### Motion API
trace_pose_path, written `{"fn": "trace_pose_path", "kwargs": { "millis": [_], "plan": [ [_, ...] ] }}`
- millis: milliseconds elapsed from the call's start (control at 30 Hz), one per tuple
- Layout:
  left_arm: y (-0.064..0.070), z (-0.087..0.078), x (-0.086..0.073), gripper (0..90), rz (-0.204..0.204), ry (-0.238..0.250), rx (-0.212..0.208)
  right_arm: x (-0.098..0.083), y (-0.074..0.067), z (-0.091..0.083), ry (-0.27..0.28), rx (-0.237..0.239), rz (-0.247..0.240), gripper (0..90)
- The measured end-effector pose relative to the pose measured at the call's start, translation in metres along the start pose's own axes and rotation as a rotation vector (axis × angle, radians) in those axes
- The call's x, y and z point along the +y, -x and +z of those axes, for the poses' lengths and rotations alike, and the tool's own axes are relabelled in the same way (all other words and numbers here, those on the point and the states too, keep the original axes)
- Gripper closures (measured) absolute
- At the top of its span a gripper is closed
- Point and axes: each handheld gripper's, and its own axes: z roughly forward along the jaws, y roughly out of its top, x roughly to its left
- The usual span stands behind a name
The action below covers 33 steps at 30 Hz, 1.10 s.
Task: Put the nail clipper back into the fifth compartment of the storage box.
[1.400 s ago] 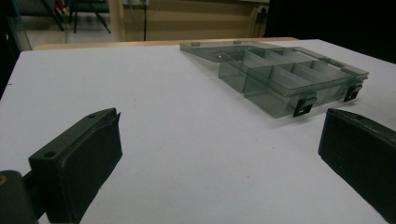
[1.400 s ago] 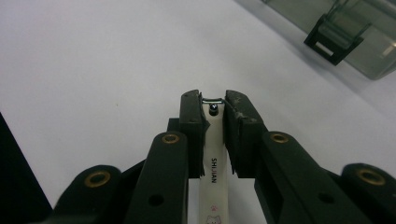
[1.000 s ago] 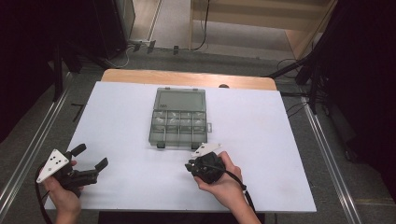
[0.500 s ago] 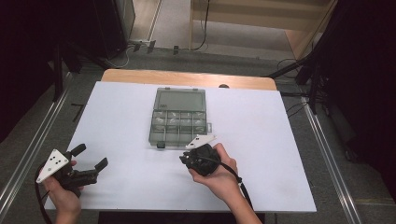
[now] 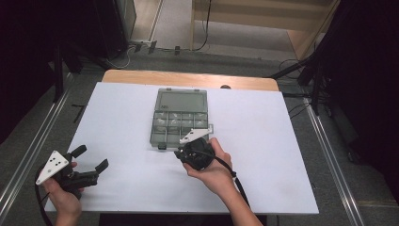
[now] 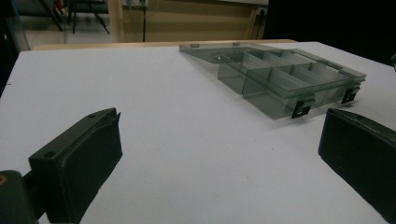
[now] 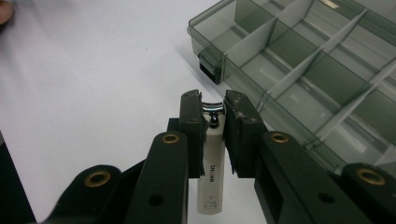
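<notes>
A smoky-grey clear compartment box (image 5: pixel 181 117) lies open in the middle of the white table, its lid folded flat behind it. My right gripper (image 5: pixel 187 151) is at the box's front edge, shut on a small white clipper-like piece with a metal tip (image 7: pixel 212 177); the right gripper view has its jaws (image 7: pixel 213 99) just short of the box's front latch (image 7: pixel 208 70). My left gripper (image 5: pixel 91 157) rests low at the table's front left corner, open and holding nothing. Beyond its jaws (image 6: pixel 220 117) the box (image 6: pixel 280 79) lies to the right.
The white table top (image 5: pixel 282 141) spreads wide on both sides of the box. A wooden strip (image 5: pixel 141 77) runs along the far edge. Metal rails (image 5: pixel 28 150) flank the table left and right. A black cable (image 5: pixel 237 183) trails from the right gripper.
My right gripper has moved forward and a little left with the white piece, up to the box's front edge. The left gripper has stayed where it was, open.
</notes>
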Motion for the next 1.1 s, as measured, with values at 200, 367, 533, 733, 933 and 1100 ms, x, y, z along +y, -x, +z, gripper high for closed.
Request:
{"fn": "trace_pose_path", "kwargs": {
  "millis": [200,367,533,733,933,1100],
  "plan": [
    [0.0,0.0,0.0,0.0,-0.002,0.003,-0.003,0.011,0.001,0.005,0.011,0.007,0.01,79.6],
    [0.0,0.0,0.0,0.0,-0.001,0.002,-0.003,0.019,0.003,0.011,0.022,0.013,0.017,79.6],
    [0.0,0.0,0.0,0.0,-0.001,0.003,-0.004,0.029,0.004,0.015,0.032,0.011,0.015,79.6],
    [0.0,0.0,0.0,0.0,-0.002,0.003,-0.005,0.041,0.004,0.02,0.043,0.009,0.016,79.6],
    [0.0,0.0,0.0,0.0,-0.002,0.003,-0.007,0.05,0.004,0.027,0.056,0.006,0.018,79.6],
    [0.0,0.0,0.0,0.0,-0.004,0.005,-0.008,0.056,0.007,0.034,0.069,0.01,0.028,79.6]
  ]
}}
